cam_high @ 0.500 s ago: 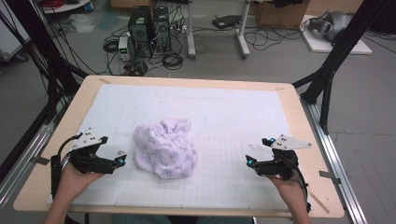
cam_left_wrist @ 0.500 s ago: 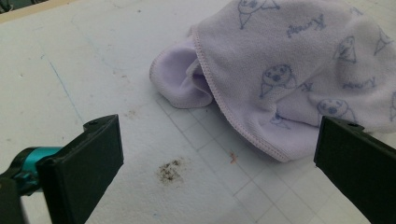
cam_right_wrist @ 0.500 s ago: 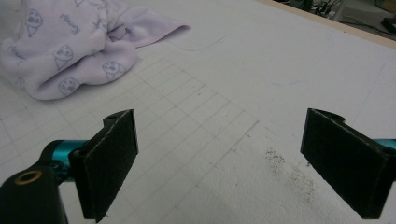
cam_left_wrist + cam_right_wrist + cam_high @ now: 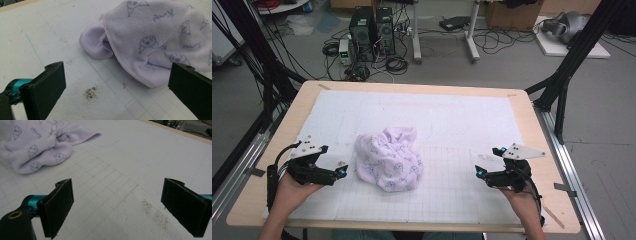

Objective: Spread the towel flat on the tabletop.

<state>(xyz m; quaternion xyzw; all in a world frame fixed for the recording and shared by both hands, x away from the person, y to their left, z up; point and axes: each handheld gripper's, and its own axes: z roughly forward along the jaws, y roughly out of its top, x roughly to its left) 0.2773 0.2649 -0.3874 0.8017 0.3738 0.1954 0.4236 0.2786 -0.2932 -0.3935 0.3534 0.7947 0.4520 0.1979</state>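
Nothing has moved — both grippers, left gripper [image 4: 341,171] and right gripper [image 4: 480,171], rest spread wide, flanking the crumpled lilac cloth [image 4: 389,159] mid-frame.

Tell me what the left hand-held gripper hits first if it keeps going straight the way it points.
Probably the crumpled lilac fleece cloth with printed figures: the left hand-held gripper, jaws open, points over the white gridded mat at its near hem. Depth is uncertain.

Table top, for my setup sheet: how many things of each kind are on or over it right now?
Crumpled lilac cloth: 1
Hand-held grippers: 2, the left gripper and the right gripper, both with jaws open and holding nothing
White gridded mat: 1
Total: 4
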